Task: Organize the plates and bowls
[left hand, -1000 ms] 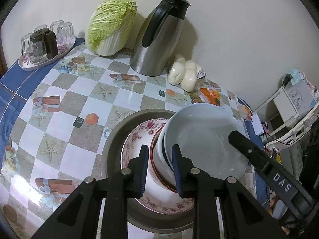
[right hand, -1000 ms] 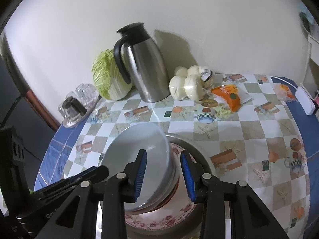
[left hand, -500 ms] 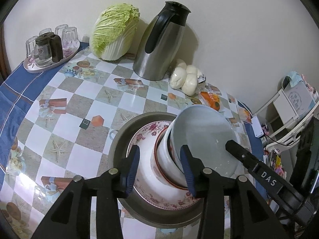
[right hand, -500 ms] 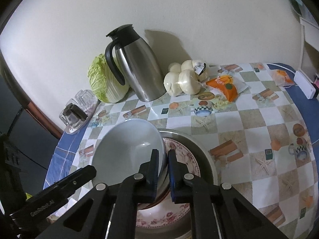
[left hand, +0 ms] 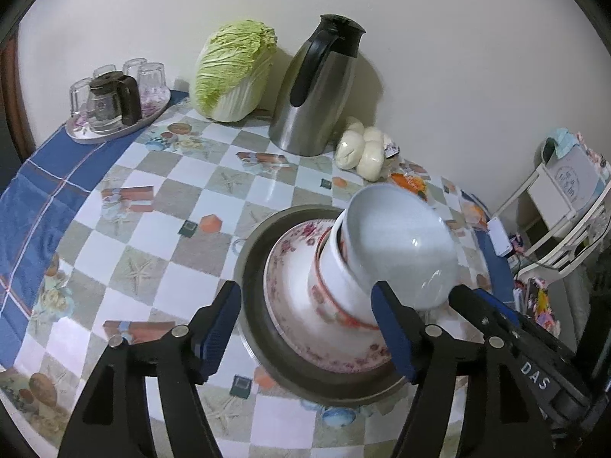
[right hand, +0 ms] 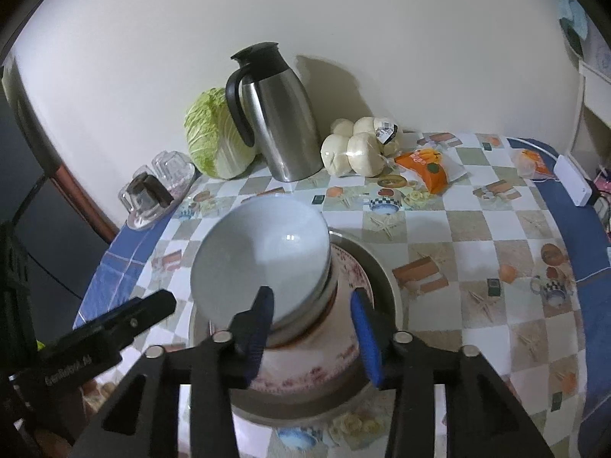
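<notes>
A stack stands on the checked tablecloth: a grey metal dish [left hand: 252, 267], a floral plate [left hand: 290, 267], a red-trimmed bowl [left hand: 336, 301], and on top a plain white bowl [left hand: 401, 244] that leans to one side. My left gripper [left hand: 305, 330] hovers at the near side of the stack with its jaws opening wide; its pads touch nothing. My right gripper [right hand: 313, 328] is over the same stack, jaws opening. The white bowl's [right hand: 263, 252] near rim lies by its left pad, and the red-trimmed bowl [right hand: 305, 351] shows between the fingers, unpressed.
Along the wall stand a steel jug [left hand: 313, 95], a cabbage [left hand: 233, 72], a tray of glasses [left hand: 114, 95] and bagged buns [left hand: 362, 152]. An orange snack packet [right hand: 427, 168] and a white box [right hand: 573, 183] lie on the right. A white shelf [left hand: 565, 198] stands beyond the table's edge.
My left gripper's jaws have spread wide and it has drawn back from the stack. My right gripper pinched shut at the white bowl's rim, then opened. The white bowl now sits in the stack.
</notes>
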The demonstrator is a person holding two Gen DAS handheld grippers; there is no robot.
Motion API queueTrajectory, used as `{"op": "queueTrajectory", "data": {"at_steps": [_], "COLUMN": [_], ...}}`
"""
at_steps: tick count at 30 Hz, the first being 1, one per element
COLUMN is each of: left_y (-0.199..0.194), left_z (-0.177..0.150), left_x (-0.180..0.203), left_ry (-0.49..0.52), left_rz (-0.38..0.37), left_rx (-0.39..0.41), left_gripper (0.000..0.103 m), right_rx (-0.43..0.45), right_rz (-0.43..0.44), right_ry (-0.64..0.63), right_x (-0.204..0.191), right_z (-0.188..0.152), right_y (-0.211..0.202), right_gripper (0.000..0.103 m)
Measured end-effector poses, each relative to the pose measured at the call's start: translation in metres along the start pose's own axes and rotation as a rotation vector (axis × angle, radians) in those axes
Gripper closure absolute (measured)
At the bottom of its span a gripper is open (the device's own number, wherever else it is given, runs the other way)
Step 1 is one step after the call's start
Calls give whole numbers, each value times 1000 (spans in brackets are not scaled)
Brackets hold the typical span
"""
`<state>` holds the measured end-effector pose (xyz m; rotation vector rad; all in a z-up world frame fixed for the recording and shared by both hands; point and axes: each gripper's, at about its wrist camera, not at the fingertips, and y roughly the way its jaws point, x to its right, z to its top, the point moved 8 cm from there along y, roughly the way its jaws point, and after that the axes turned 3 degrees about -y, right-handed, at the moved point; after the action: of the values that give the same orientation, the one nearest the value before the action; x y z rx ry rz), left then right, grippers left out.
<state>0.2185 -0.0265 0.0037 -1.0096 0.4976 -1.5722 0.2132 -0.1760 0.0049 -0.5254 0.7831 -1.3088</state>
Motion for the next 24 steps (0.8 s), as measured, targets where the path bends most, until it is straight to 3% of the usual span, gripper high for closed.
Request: {"op": "queueTrajectory", "data": {"at_steps": [3, 10, 12, 24], "left_y": [-4, -7, -8, -17], "left_z": [-11, -42, -49, -79], "left_x": [-2, -6, -6, -16], "left_ry": [18, 58, 69, 93], "left_rz": [32, 81, 87, 123], "left_rx": [2, -16, -16, -3], "left_gripper": [18, 16, 8, 7], "right_rx": [-14, -59, -71, -101], "right_rz": [-8, -44, -52, -90], "right_ry": [-11, -19, -14, 13], "right_x": [-1, 1, 3, 10], "right_z": [-13, -50, -60, -99], "right_y": [-3, -8, -9, -18], "right_gripper": [42, 27, 25, 3]}}
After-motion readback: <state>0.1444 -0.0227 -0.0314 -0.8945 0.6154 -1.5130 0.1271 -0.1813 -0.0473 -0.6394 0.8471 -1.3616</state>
